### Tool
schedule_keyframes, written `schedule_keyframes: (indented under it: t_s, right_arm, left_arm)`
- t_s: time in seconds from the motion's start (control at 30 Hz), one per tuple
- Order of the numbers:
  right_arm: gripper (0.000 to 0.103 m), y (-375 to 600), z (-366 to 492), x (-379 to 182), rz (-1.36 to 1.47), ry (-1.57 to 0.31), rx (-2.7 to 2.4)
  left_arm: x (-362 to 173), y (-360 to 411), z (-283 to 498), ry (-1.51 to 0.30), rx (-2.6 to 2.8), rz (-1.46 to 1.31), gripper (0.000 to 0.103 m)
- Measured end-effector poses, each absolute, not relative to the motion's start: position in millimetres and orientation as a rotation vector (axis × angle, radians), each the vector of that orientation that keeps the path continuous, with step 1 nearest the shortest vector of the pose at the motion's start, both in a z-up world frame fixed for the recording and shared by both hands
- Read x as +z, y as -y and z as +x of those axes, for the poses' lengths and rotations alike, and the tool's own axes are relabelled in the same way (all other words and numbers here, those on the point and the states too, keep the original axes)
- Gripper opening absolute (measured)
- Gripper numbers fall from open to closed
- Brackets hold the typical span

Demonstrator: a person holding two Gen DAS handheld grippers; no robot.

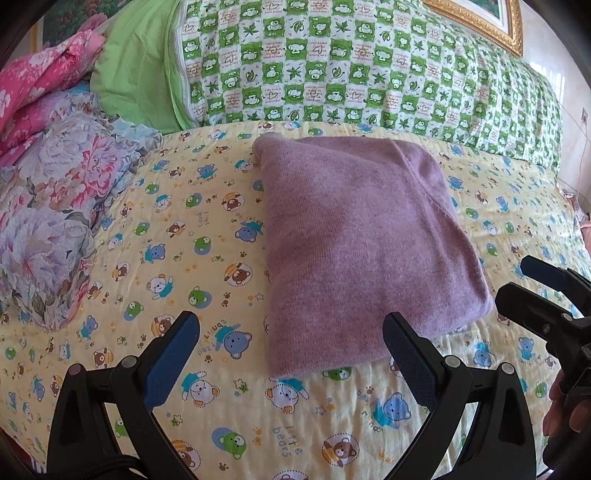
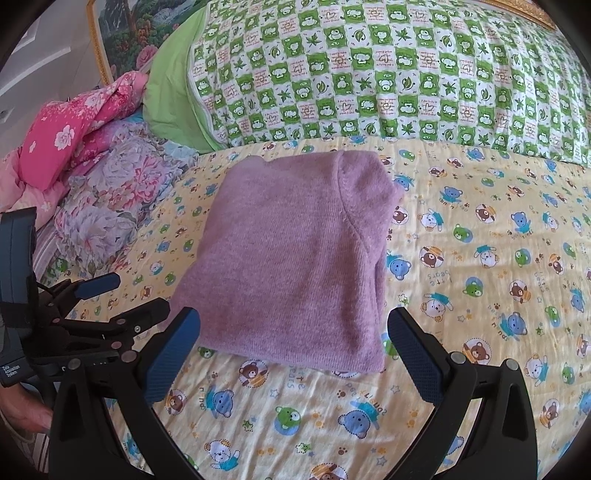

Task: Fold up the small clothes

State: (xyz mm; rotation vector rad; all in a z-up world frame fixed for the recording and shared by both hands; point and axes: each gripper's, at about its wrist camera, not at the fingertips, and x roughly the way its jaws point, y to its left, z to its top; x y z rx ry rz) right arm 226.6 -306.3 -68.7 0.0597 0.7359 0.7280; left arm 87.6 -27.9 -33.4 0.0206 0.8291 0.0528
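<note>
Left gripper [image 1: 291,334]: jaws spread wide, nothing between the blue pads, hovering over the sheet at the near-left corner of the sweater; right pad overlaps the sweater's near edge in view, contact not determinable. Right gripper [image 2: 293,332]: jaws likewise wide apart, empty, poised just short of the sweater's near edge.

Purple knit sweater [image 1: 365,251]: folded into a compact rectangle, lying flat mid-bed on the yellow bear-print sheet [image 1: 207,266]. Seam line curving across upper layer, visible in both wrist views. Edges fairly even; near-right corner slightly rounded.

Right gripper [image 1: 550,295] visible at right edge of left wrist view, beside the sweater's near-right corner, not touching the cloth. Fingers of a hand [image 1: 563,410] below it on the handle. Left gripper [image 2: 110,299] visible at left of right wrist view, near the sweater's near-left corner; part of a hand [image 2: 26,417] below it.

Beyond the sweater: green-and-white checked quilt [image 1: 369,62] along far edge of bed, plain green cloth [image 1: 129,74] at its left end. Left of sheet: lilac floral bedding [image 1: 55,192] bunched up, pink floral quilt [image 1: 40,74] behind it. Gilt picture frame [image 1: 476,22] above the quilt.
</note>
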Motion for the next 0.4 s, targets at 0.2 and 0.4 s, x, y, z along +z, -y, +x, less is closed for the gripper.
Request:
schedule_keyframes:
  t_s: [0.2, 0.4]
  right_arm:
    - [0.101, 307, 232, -69, 0.063, -0.738, 0.723]
    - [0.101, 307, 234, -69, 0.061, -0.74, 0.722]
  left_arm:
    - [-26, 24, 95, -0.805, 0.068, 0.017, 0.1]
    - [-26, 18, 96, -0.814, 0.079, -0.008, 0.1]
